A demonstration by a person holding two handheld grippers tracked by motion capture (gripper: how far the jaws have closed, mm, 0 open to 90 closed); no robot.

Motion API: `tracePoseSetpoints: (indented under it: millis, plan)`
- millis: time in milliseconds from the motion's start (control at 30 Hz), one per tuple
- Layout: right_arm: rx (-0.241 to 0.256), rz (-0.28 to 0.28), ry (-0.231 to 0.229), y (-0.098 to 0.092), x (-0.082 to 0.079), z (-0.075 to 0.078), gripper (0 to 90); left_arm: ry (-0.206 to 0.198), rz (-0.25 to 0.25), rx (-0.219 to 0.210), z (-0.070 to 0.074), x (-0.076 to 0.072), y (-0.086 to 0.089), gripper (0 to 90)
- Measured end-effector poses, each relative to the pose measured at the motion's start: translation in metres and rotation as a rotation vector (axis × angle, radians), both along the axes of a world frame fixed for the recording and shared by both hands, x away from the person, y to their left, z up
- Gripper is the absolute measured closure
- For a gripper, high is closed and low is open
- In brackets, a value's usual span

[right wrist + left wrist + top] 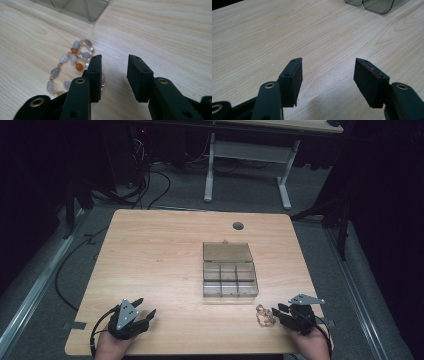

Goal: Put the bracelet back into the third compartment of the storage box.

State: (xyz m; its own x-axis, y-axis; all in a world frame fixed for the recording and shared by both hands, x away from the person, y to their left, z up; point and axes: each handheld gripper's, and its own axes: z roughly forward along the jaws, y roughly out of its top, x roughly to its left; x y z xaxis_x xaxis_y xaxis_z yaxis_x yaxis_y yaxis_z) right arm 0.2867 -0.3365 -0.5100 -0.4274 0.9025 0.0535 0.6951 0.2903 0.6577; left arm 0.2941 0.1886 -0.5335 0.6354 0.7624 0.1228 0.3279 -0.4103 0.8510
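Note:
A beaded bracelet (71, 63) of grey, white and orange stones lies loose on the wooden table (160, 250), also seen as a small coil (264, 316) near the front right. My right gripper (114, 63) is open just to its right, its left jaw partly over the beads, nothing between the pads. In the high view this gripper (285, 314) rests beside the bracelet. My left gripper (328, 65) is open over bare wood at the front left (146, 309). A clear compartment box (229, 269) with its lid folded back sits mid-table.
The box's corner (82, 7) lies just beyond the bracelet. Its lid edge (375, 5) appears far ahead of my left gripper. A round cable hole (238, 226) is near the table's far edge. A white desk frame (247, 165) stands on the floor beyond.

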Motion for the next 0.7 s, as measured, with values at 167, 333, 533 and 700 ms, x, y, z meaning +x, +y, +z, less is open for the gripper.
tracePoseSetpoints:
  millis: [167,333,533,700]
  plan:
    - [-0.028,-0.004,0.035,-0.001,0.002,0.001,65.1,-0.002,-0.003,-0.003,0.000,0.000,0.000,40.7]
    - [-0.051,0.010,0.090,0.001,0.005,0.004,62.5,-0.003,-0.008,-0.003,0.000,0.000,0.000,40.8]
    - [-0.064,0.028,0.179,0.000,0.010,0.007,59.5,-0.001,-0.012,-0.007,0.000,0.000,0.001,40.7]
    - [-0.091,0.041,0.214,0.001,0.012,0.011,58.2,-0.001,-0.013,-0.010,0.000,0.000,0.001,40.7]
